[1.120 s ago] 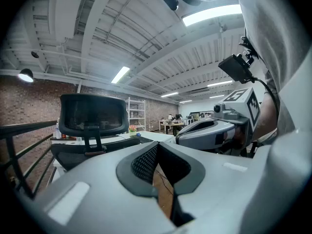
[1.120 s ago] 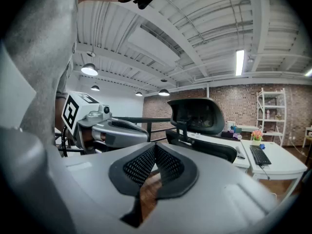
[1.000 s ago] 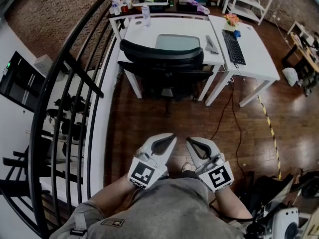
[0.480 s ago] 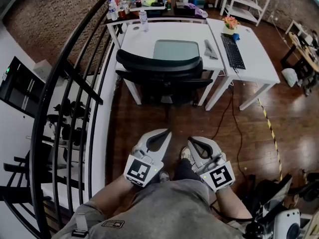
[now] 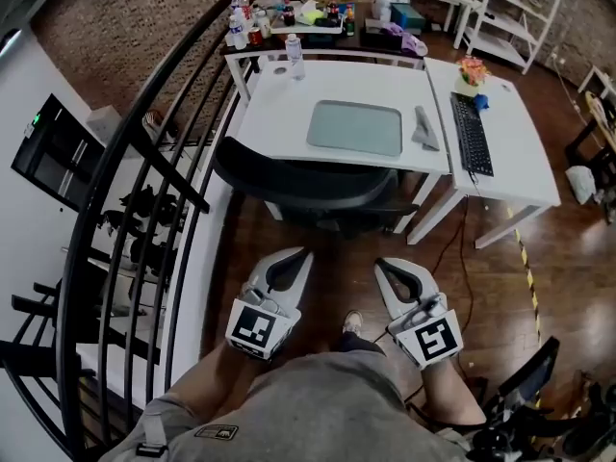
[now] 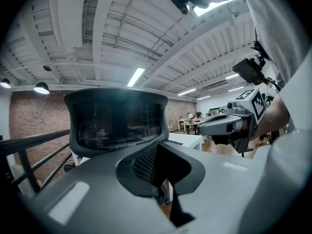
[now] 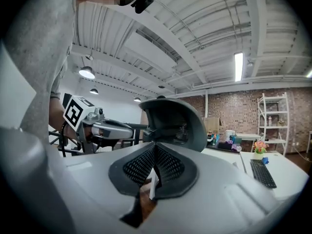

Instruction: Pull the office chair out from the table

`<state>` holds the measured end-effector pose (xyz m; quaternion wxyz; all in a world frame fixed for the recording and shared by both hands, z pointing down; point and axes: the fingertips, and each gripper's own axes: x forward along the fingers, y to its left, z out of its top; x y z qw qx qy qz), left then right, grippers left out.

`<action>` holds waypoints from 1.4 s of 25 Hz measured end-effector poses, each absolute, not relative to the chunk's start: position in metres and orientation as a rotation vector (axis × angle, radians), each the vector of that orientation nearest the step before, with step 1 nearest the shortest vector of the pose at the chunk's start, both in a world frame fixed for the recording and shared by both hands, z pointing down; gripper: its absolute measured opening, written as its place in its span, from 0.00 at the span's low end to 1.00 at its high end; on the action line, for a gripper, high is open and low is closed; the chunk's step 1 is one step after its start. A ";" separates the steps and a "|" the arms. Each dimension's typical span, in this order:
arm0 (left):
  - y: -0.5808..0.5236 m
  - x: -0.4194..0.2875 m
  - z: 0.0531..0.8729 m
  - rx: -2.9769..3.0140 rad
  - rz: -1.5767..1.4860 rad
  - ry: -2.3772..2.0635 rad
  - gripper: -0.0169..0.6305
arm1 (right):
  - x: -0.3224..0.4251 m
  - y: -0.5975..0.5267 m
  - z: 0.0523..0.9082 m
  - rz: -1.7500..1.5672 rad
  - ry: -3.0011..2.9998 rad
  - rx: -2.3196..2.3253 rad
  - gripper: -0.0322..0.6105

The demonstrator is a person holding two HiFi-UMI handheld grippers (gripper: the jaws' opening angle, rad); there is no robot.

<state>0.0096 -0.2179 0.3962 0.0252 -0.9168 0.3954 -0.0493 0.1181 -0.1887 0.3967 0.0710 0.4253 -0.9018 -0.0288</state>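
A brick wall [image 5: 125, 27] and a dark wooden floor [image 5: 568, 229] frame the workspace, with a white table [image 5: 279, 114] standing in the middle of the head view. On the table lie a grey mat [image 5: 355, 128] near its centre, a clear water bottle [image 5: 295, 56] upright at its far edge, and a small grey object [image 5: 424, 128] just beside the mat. A second white table [image 5: 515, 176] abuts the table on one side and carries a black keyboard [image 5: 473, 135] and a pot of flowers [image 5: 472, 70]. Along the table's other side runs a black railing [image 5: 144, 162].

The office chair [image 5: 298, 183] is tucked in at the table's near edge. Its dark curved backrest stands against that edge, and the rest of it is mostly hidden under the table top.

The left tool [image 5: 301, 252] and the right tool [image 5: 383, 264] are held side by side on the near side of the table. Both point towards the table, stop short of the chair and stay apart from it. Each has its jaws pressed together with nothing between them. The left gripper view and the right gripper view show the closed tips with the chair's mesh backrest beyond them, rising in front of the table. The person's grey-clad lap [image 5: 318, 412] lies furthest from the table, and one shoe [image 5: 352, 321] shows on the floor between the tools.
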 end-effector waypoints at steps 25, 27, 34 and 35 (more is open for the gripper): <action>-0.309 -0.131 0.317 -2.276 -0.344 1.490 0.21 | 0.152 -0.271 0.344 -0.461 -2.479 1.196 0.34; -0.315 -0.123 0.301 -2.163 -0.419 1.320 0.28 | 0.141 -0.270 0.338 -0.609 -2.416 1.087 0.42; -0.321 -0.103 0.308 -1.976 -0.696 0.993 0.52 | 0.099 -0.273 0.327 -0.819 -2.307 0.861 0.54; -0.322 -0.096 0.307 -1.965 -0.695 0.966 0.52 | 0.094 -0.274 0.326 -0.829 -2.302 0.844 0.54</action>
